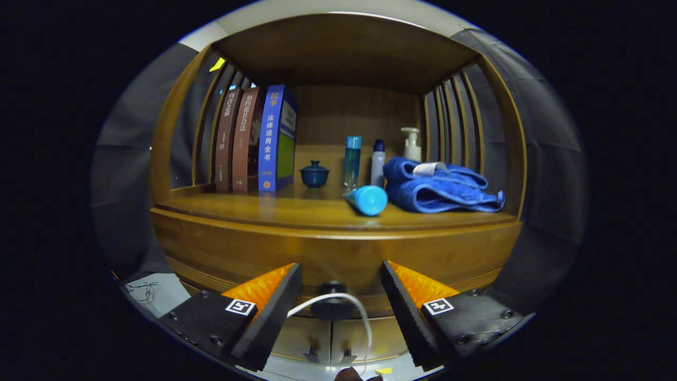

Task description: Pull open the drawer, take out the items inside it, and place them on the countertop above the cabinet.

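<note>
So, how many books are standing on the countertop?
3. They stand side by side at the countertop's far left: two brown books, then a blue book beside the small lidded cup. The slatted side may hide more. The gripper is open.

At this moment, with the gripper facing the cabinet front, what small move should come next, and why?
Probably ease the gripper straight forward and close it on the dark knob. Its fingers are open and apart, the knob sits between them on the wooden drawer front, and neither finger touches it yet. The drawer looks shut, so nothing inside can be reached until it is pulled.
</note>
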Tool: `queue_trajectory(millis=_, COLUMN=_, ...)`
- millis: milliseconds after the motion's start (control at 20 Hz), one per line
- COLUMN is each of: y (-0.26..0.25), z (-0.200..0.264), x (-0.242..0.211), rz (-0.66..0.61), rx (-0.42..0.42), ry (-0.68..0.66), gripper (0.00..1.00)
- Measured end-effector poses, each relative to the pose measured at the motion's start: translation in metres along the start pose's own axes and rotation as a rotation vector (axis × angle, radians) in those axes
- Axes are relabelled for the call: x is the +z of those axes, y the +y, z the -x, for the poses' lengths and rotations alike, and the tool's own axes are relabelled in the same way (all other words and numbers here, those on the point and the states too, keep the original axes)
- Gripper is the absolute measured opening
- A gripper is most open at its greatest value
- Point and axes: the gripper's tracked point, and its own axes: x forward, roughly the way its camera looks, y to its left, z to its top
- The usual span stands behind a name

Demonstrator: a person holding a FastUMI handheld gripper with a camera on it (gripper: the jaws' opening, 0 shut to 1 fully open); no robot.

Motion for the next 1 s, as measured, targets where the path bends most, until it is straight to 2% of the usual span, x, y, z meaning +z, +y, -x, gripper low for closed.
queue_trajectory(millis=250, y=-0.06, z=0.008, x=0.043, rz=0.031, rx=-0.058, ry=-0.056, gripper=1.0)
queue_trajectory(millis=550, y=-0.125, z=0.052, x=0.096, rz=0.042, rx=-0.132, ry=-0.139, gripper=0.99)
queue_trajectory(millis=750, y=-0.119, z=0.095, x=0.12, rz=0.012, rx=-0.089, ry=-0.143, gripper=0.99)
queue_trajectory(millis=1000, y=-0.064, z=0.137, x=0.144, rz=-0.057, rx=0.018, ry=-0.106, gripper=0.99)
